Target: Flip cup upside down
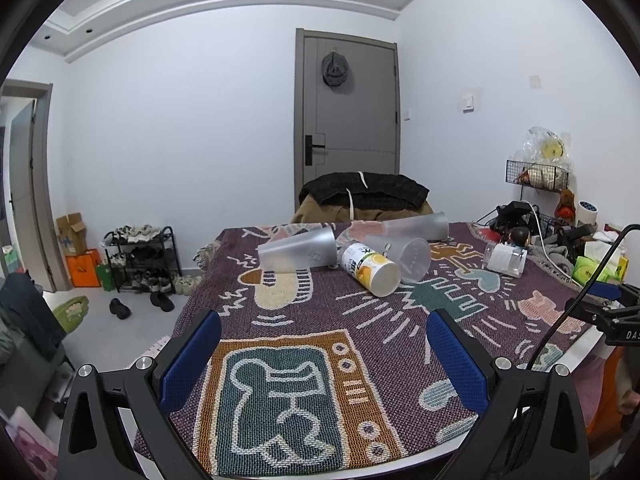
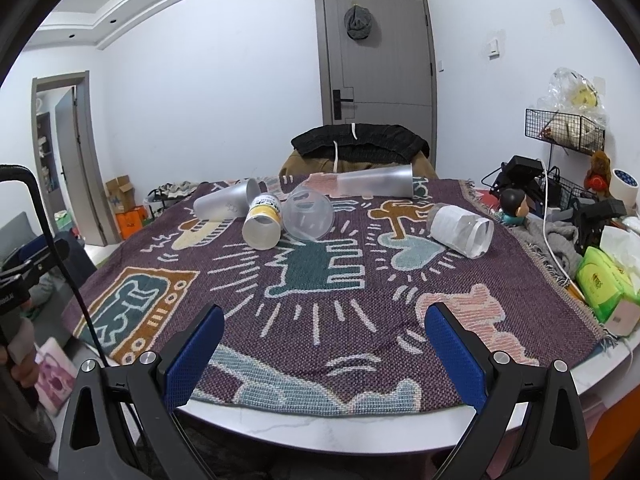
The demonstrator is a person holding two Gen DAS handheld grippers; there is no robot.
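Several cups lie on their sides on the patterned purple cloth at the far half of the table. A frosted cup (image 1: 297, 253) (image 2: 226, 202) lies at the left. A white and yellow paper cup (image 1: 370, 267) (image 2: 263, 222) lies beside it. A clear cup (image 1: 404, 258) (image 2: 309, 216) touches the paper cup. A tall frosted cup (image 1: 416, 226) (image 2: 376, 182) lies behind them. A clear cup with a white label (image 1: 505, 258) (image 2: 462, 229) lies at the right. My left gripper (image 1: 324, 338) and right gripper (image 2: 324, 330) are open and empty, near the front edge, well short of the cups.
A chair with dark clothes (image 2: 358, 146) stands behind the table. Clutter, cables, a green tissue pack (image 2: 604, 284) and a wire rack (image 2: 564, 126) crowd the table's right side. A shoe rack (image 1: 140, 258) stands on the floor at the left. The table's front edge (image 2: 320, 428) is white.
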